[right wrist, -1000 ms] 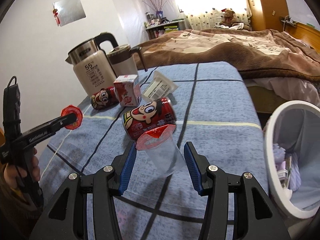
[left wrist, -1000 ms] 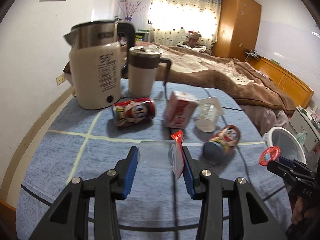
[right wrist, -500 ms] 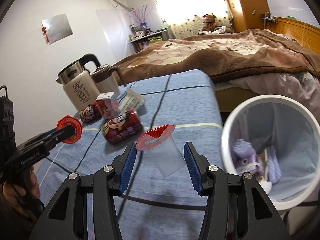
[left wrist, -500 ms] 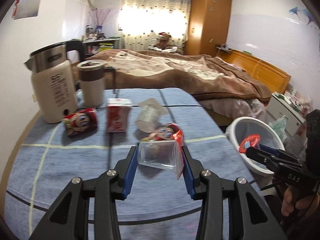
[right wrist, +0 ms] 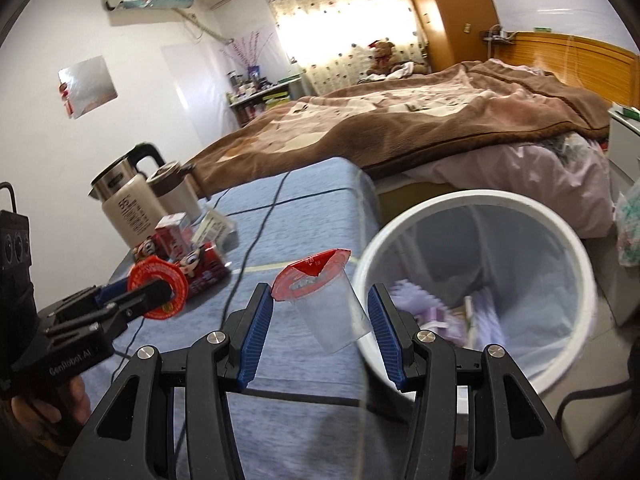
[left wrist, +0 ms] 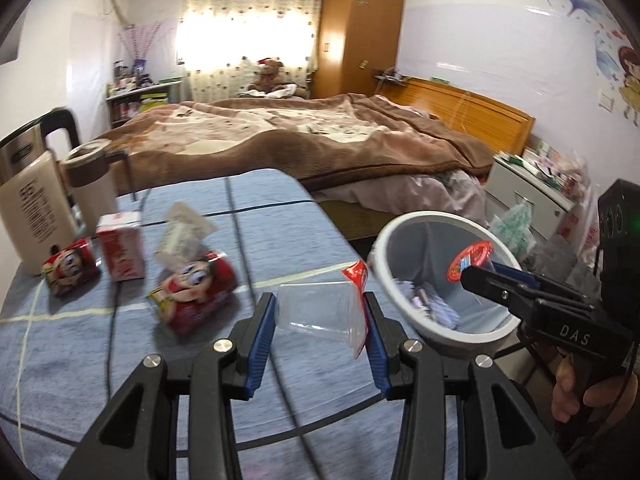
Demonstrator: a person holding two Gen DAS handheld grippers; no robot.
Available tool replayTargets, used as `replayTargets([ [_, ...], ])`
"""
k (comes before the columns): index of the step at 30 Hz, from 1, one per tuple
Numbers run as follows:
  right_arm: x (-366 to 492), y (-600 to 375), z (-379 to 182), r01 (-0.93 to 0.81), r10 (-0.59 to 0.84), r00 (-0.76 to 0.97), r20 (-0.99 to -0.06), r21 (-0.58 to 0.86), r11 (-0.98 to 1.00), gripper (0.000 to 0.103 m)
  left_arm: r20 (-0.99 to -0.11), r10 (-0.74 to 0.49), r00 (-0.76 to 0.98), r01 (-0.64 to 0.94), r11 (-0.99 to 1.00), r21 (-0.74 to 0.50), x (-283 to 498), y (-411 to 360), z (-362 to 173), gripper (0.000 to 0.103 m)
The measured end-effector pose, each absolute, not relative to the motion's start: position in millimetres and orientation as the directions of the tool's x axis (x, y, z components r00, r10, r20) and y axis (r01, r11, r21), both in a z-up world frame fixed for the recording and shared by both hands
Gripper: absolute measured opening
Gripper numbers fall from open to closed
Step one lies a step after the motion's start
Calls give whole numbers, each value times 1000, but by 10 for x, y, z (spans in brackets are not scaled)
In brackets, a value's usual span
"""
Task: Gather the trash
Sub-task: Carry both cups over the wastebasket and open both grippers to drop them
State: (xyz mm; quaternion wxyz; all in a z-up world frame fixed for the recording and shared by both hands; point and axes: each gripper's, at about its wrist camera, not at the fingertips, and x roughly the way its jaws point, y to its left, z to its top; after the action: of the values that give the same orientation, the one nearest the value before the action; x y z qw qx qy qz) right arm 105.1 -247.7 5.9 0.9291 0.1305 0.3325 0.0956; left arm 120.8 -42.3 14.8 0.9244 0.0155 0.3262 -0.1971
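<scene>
- Over the last second both views swing from the cluttered table (left wrist: 100, 364) toward the white bin (right wrist: 476, 200); the bin grows from a sliver at the right edge to fill the right half of the right wrist view, and reaches the centre right of the left wrist view.
- The left gripper (left wrist: 318, 334) is clamped on a clear plastic cup (left wrist: 316, 308) lying sideways between its blue pads, the torn red lid at the right pad. The cup sits at lower centre of the frame, left of the bin rim and not yet over it.
- The right gripper (right wrist: 320, 330) is closed on a second clear cup (right wrist: 334, 312), red foil lid up, at lower centre of its frame, just left of the bin rim (right wrist: 372, 248).
- Judging from this, both cups are on the way to the bin and the drop is not yet done.
- The left wrist view shows the right gripper's cup over the bin mouth, which its own view leaves unclear.
- The right wrist view shows purple scraps already in the bin and the left gripper at lower left, over the table.
- Two red cans (left wrist: 196, 284), a small red carton (left wrist: 122, 246) and a crumpled wrapper (left wrist: 180, 228) remain on the table at the left.
</scene>
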Motion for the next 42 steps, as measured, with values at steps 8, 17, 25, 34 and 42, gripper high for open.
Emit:
replayTargets([
  [8, 1043, -2961, 93, 13, 171, 782, -600, 289, 957, 51, -621, -423, 660, 467, 878, -102, 1352, -1057, 126, 44],
  [17, 1112, -3440, -29, 124, 78, 771, -632, 269, 955, 51, -639, -475, 605, 541, 834, -107, 1462, -1606, 57, 45],
  [25, 1261, -3616, -208, 171, 33, 722, -691, 225, 959, 51, -681, -478, 555, 553, 823, -128, 1581, -1805, -115, 45],
  [34, 1356, -3639, -339, 168, 31, 681, -732, 197, 966, 54, -685, -486, 543, 552, 821, -145, 1607, -1840, -163, 59],
  [42, 1309, -3626, -316, 186, 17, 688, -725, 200, 962, 56, -676, -490, 551, 550, 822, -147, 1571, -1781, -130, 59],
])
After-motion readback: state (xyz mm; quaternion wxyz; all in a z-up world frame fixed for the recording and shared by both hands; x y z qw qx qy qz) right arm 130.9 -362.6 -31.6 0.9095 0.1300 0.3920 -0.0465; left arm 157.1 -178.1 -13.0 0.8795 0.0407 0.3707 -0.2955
